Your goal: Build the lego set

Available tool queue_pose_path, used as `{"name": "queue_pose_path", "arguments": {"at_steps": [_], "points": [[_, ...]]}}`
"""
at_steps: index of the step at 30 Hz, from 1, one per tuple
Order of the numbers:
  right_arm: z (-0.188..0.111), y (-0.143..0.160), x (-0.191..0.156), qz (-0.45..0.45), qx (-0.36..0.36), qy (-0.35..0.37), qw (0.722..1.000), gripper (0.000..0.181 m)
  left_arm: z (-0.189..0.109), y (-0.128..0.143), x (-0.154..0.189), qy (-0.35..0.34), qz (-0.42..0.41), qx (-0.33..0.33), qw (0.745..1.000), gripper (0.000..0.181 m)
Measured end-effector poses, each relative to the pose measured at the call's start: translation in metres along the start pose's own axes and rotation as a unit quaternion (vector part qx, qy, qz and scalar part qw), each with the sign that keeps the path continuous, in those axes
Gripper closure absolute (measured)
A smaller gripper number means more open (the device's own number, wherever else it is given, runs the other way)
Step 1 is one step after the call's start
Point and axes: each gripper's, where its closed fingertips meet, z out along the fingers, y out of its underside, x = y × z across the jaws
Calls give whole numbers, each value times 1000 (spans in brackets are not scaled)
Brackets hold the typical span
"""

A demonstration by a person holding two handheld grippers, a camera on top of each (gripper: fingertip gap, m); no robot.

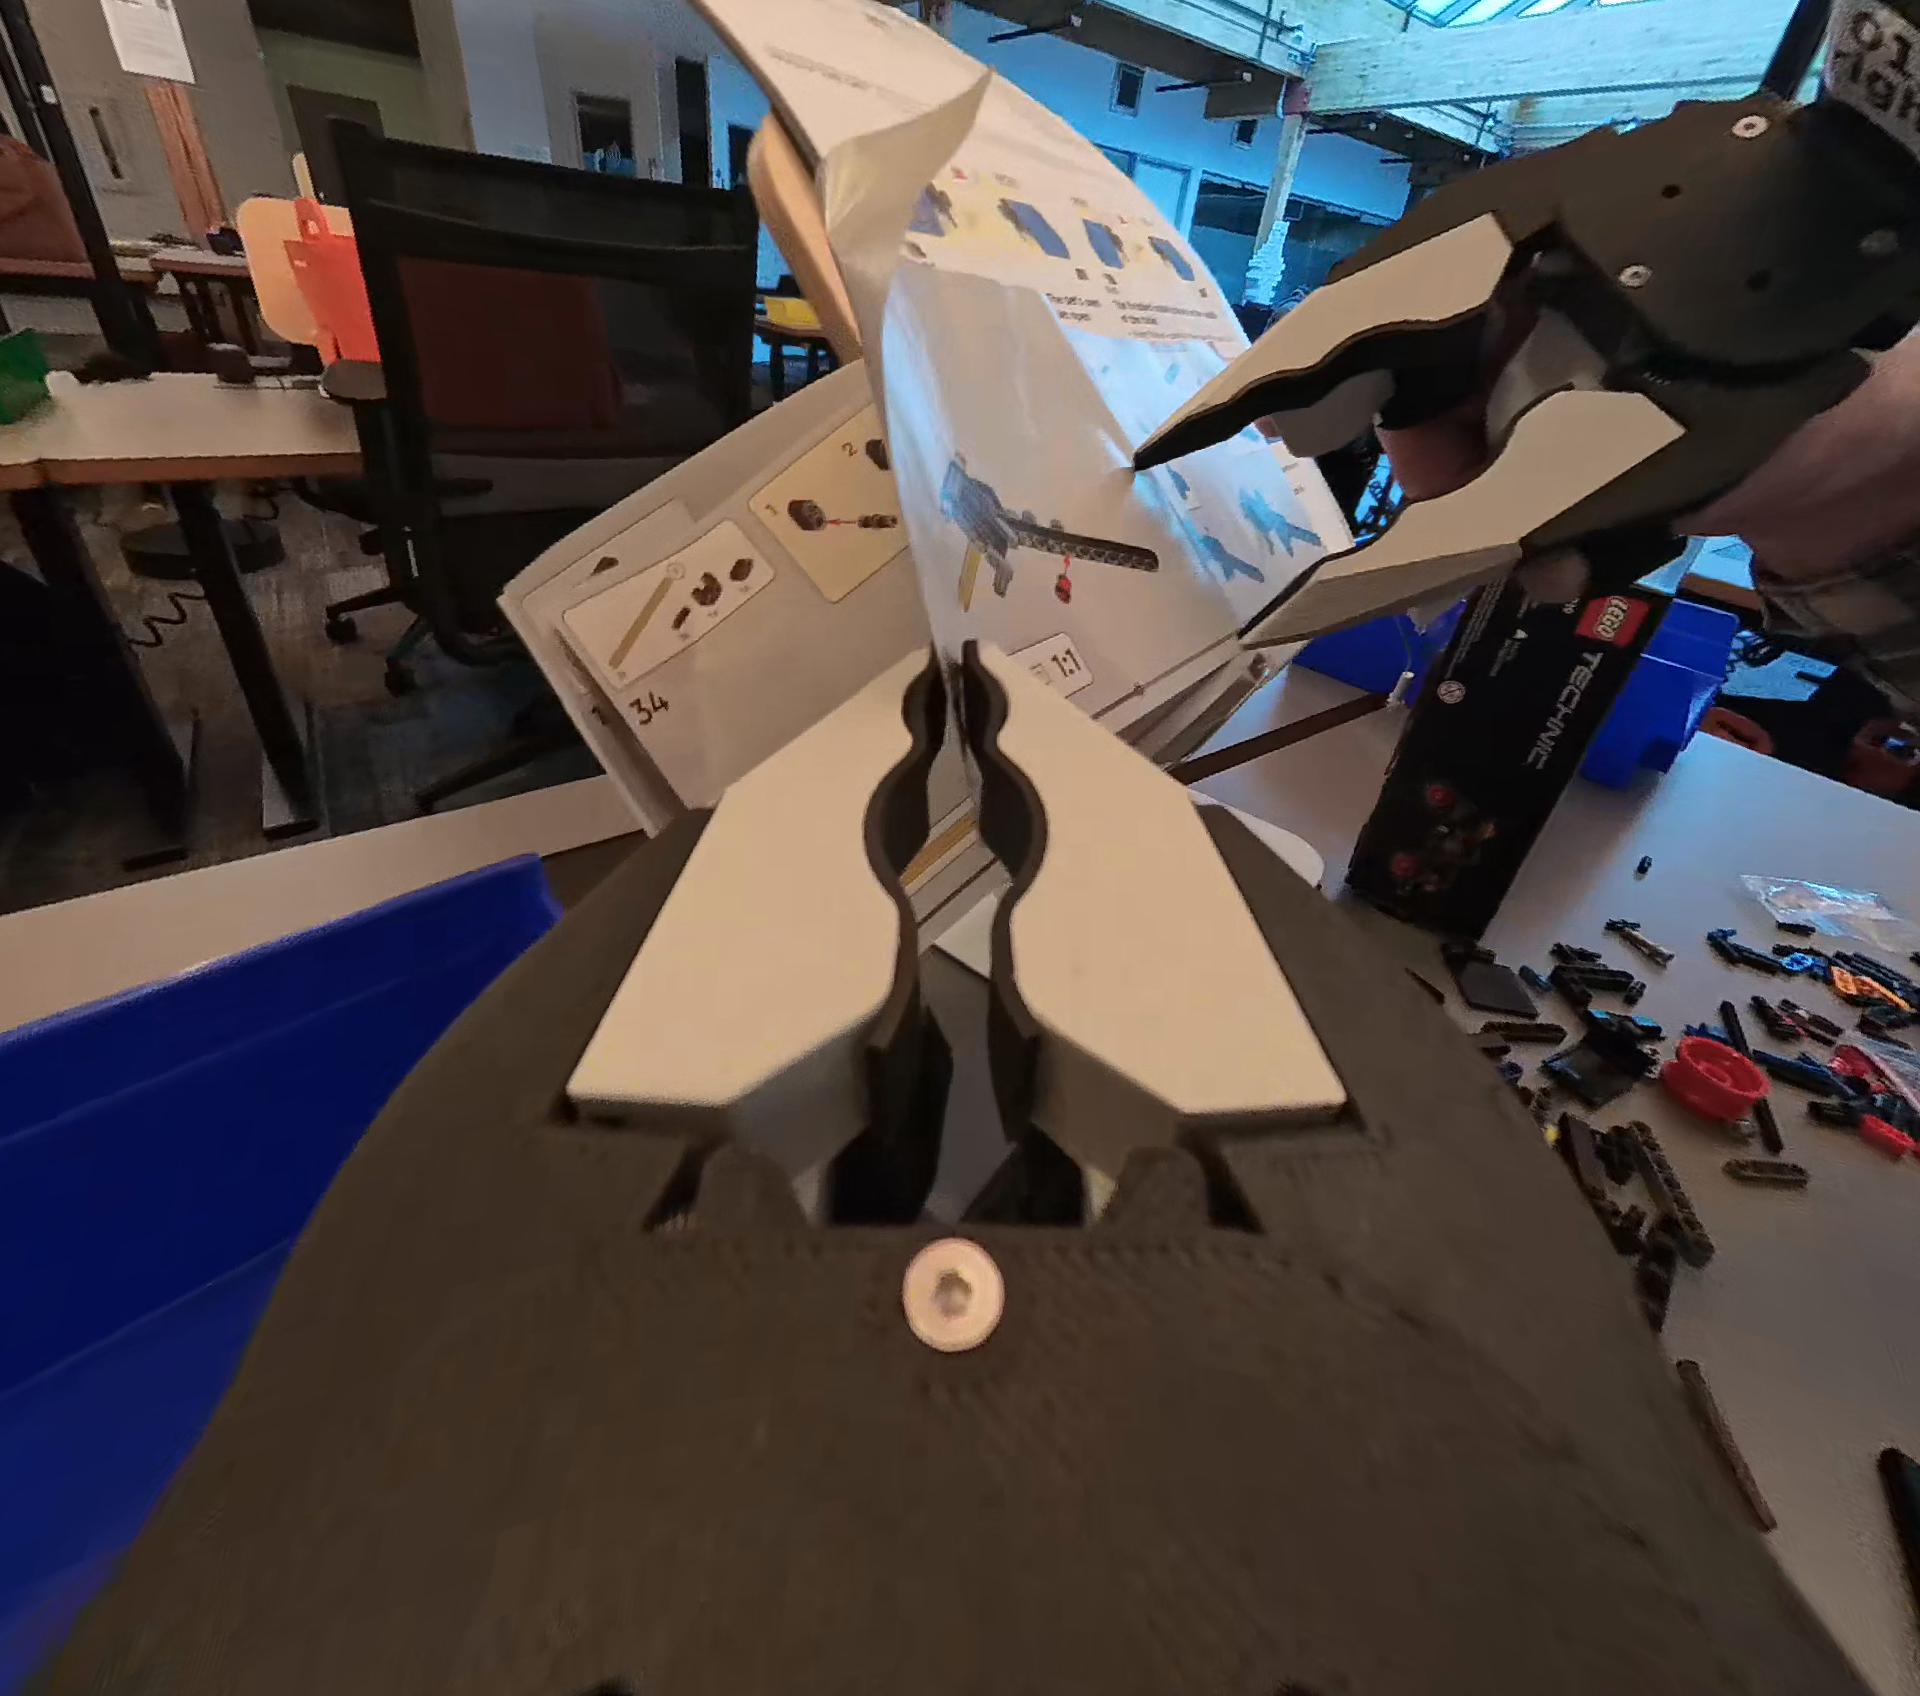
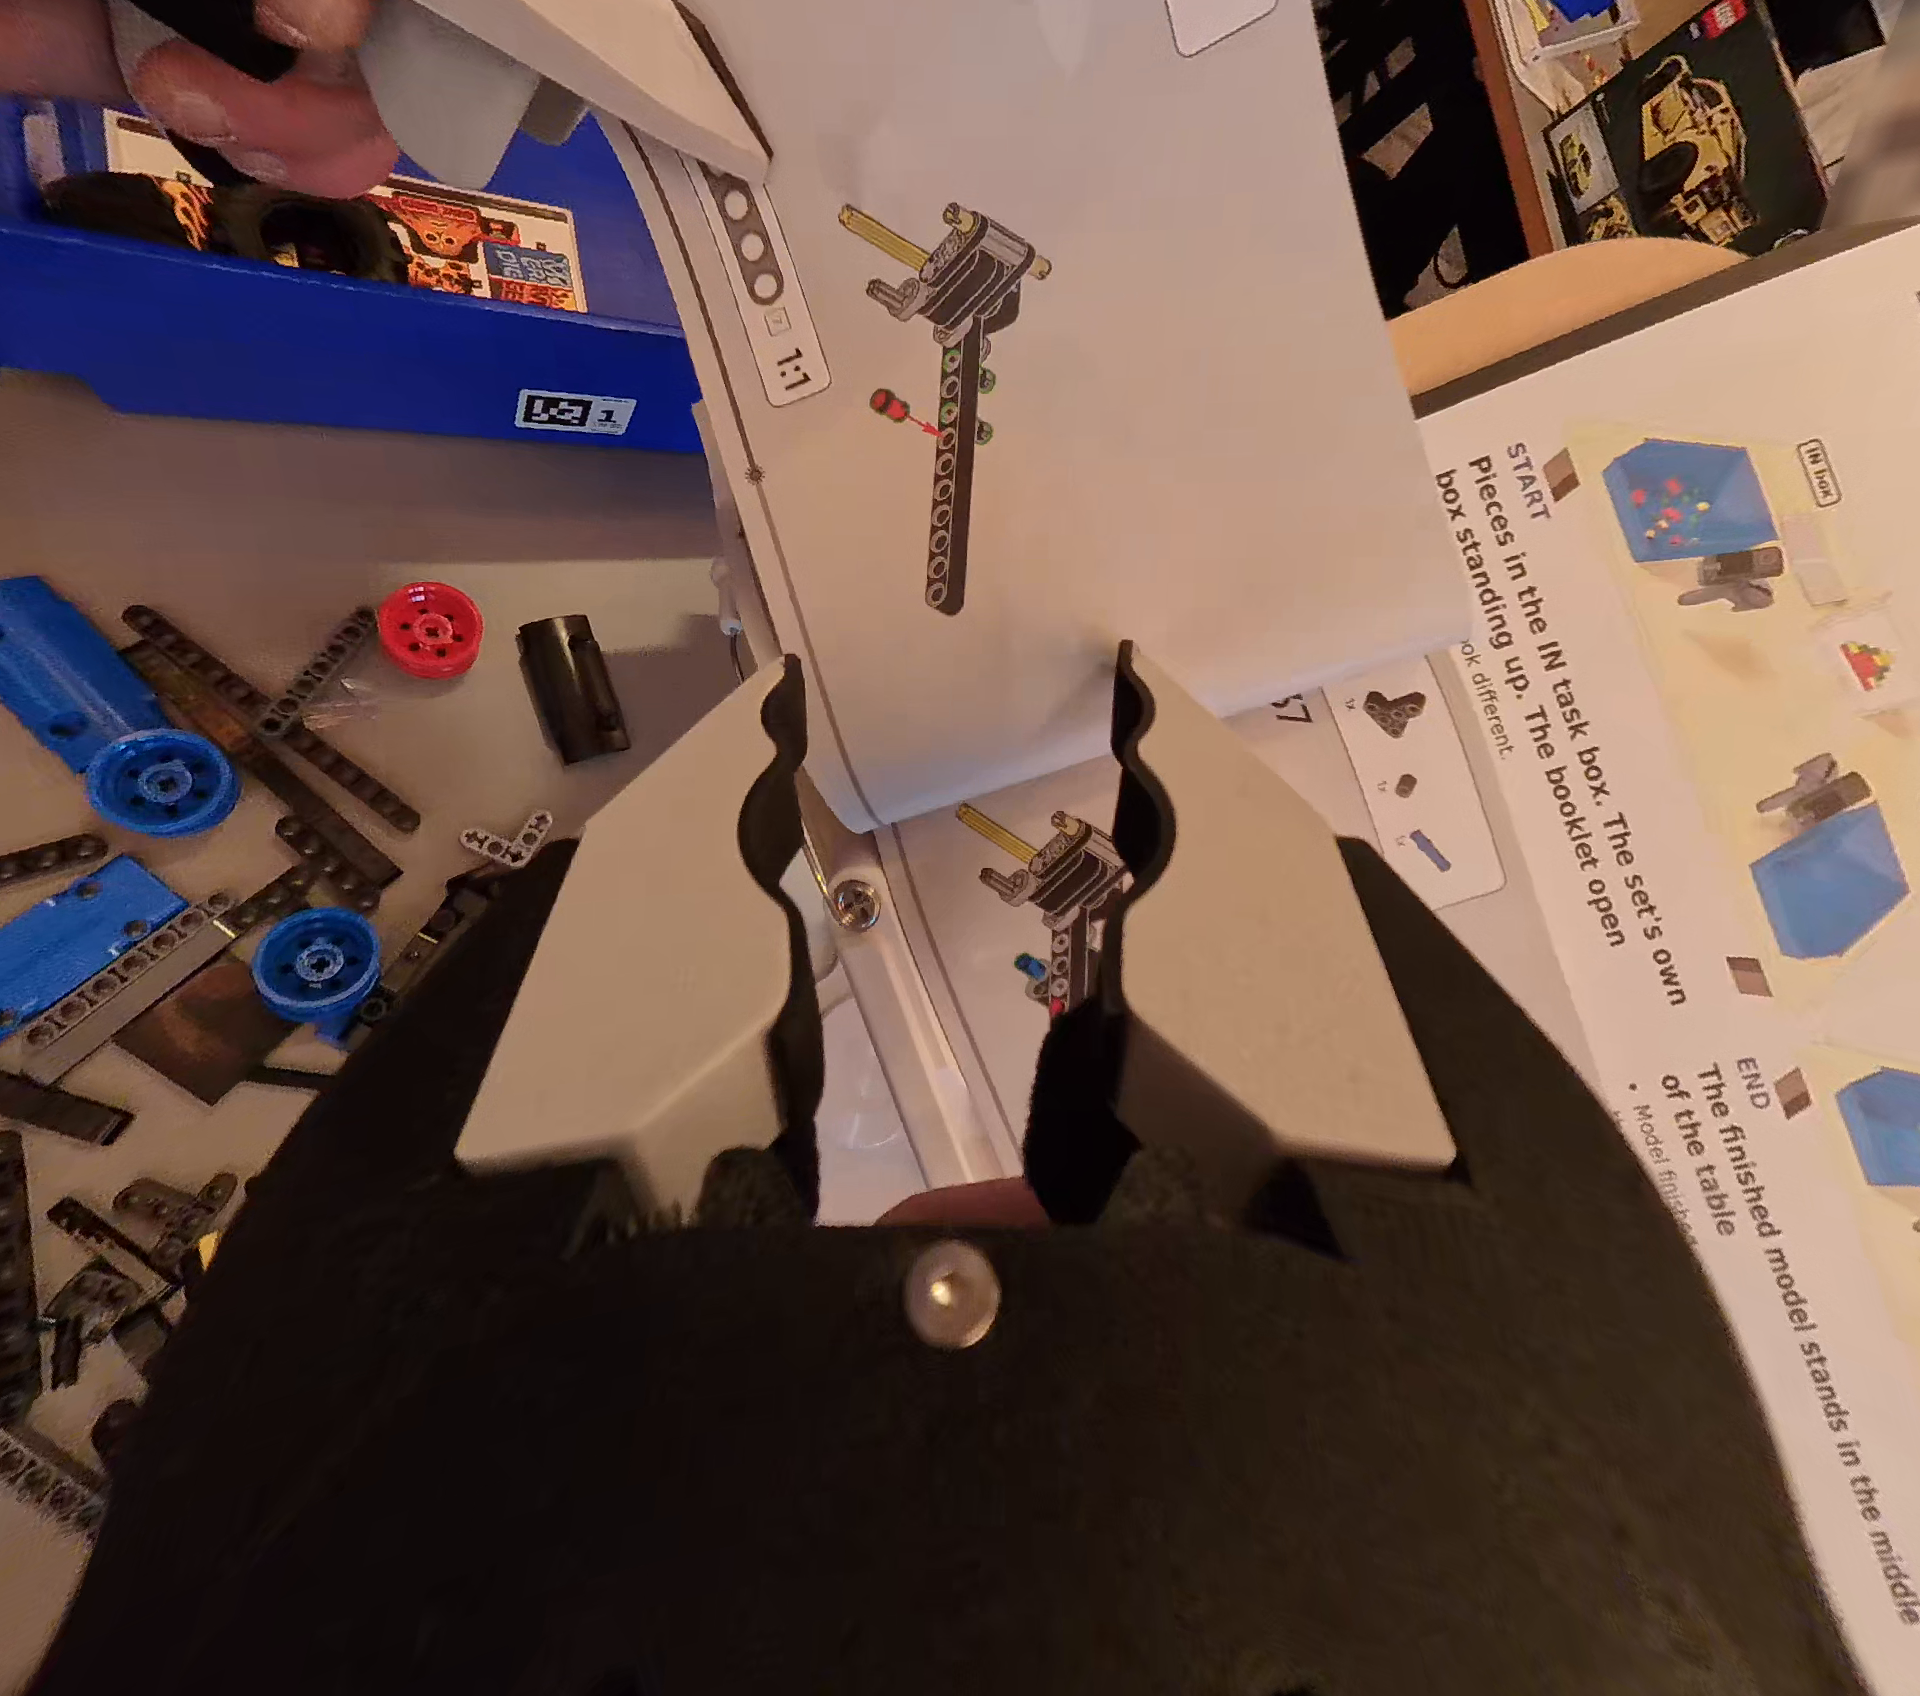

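My left claw point(image 1: 954, 659) is pinched shut on a booklet page point(image 1: 997, 420), floppy thin paper that tears easily, so I'm holding its edge. Right claw point(image 2: 956, 659) hangs open over the booklet point(image 2: 1039, 36) propped on the table point(image 2: 312, 503).

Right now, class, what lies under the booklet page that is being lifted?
Under the lifted page, the next page shows a drawn assembly step and a parts box. Most of that page is covered, so the rest cannot be seen.
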Motion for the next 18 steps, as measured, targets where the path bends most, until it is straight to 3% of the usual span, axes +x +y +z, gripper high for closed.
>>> {"name": "queue_pose_path", "arguments": {"at_steps": [11, 18], "points": [[2, 0, -7, -8, 5, 2, 1000, 122, 1, 15, -12, 3, -20, -6, 1000, 181], [2, 4, -9, -10, 1, 6, 1000, 122, -1, 14, -13, 47, -106, 19, 993, 181]]}}
